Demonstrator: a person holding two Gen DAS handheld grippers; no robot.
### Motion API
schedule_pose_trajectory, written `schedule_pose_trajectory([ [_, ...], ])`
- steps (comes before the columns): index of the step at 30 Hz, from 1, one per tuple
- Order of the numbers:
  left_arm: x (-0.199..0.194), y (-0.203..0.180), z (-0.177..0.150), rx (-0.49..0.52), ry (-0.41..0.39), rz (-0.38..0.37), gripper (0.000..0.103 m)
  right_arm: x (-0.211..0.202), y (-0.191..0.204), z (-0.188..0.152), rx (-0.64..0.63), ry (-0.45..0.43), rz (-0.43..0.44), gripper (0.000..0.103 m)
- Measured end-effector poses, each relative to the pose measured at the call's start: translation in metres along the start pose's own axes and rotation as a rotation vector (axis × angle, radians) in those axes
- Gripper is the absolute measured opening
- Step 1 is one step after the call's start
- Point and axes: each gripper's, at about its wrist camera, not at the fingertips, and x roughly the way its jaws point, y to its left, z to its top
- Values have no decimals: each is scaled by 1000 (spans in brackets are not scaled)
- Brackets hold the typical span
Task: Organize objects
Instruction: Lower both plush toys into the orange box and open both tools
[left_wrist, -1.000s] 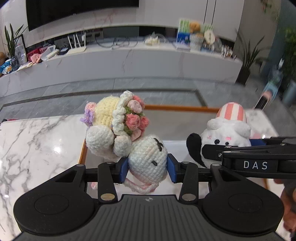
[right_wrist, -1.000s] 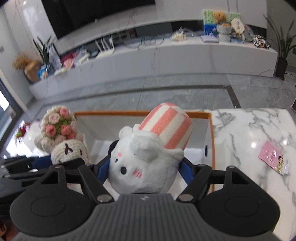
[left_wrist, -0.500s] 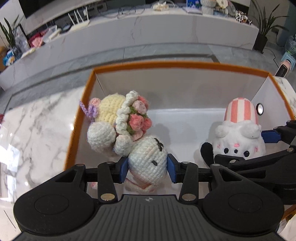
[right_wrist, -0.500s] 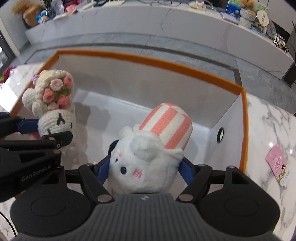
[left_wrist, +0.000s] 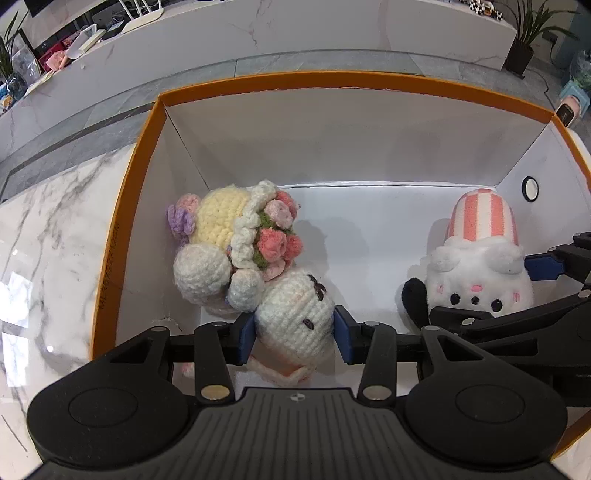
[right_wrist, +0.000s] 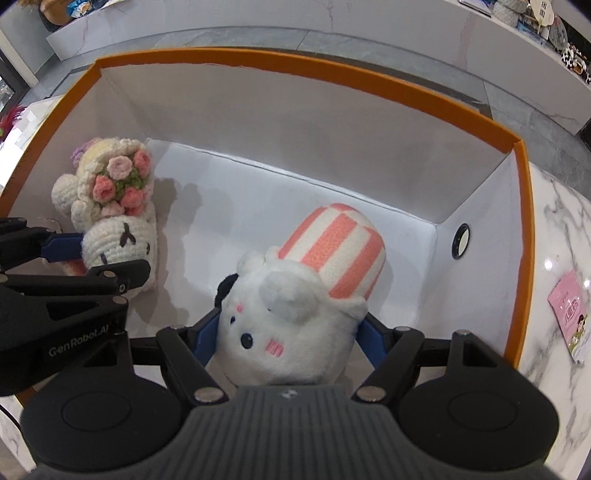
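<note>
A white crocheted bunny (left_wrist: 291, 317) carrying a pink-rose bouquet is clamped at its head between the left gripper's (left_wrist: 293, 334) blue fingers, inside the orange-rimmed white box (left_wrist: 314, 79). Beside it, the right gripper's (right_wrist: 286, 332) fingers squeeze a fluffy white plush (right_wrist: 291, 321) with pink-striped hat. The box stands on a marble worktop (left_wrist: 44, 236).

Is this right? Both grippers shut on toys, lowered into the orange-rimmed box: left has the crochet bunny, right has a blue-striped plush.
Nearly. The plush in the right gripper has pink-and-white stripes, not blue, as the right wrist view shows. The rest holds: the left gripper is shut on the crochet bunny, both inside the orange-rimmed box.
</note>
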Motion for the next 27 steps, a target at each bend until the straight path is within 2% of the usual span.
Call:
schedule_pose_trajectory([
  [18, 4, 11, 10, -22, 14, 3, 56, -3, 5, -3, -8, -3, 13, 81],
  [21, -2, 11, 10, -31, -4, -11, 57, -12, 11, -7, -37, -12, 27, 89],
  [27, -19, 3, 5, -5, -35, -6, 58, -30, 26, -11, -97, -42, -11, 93],
])
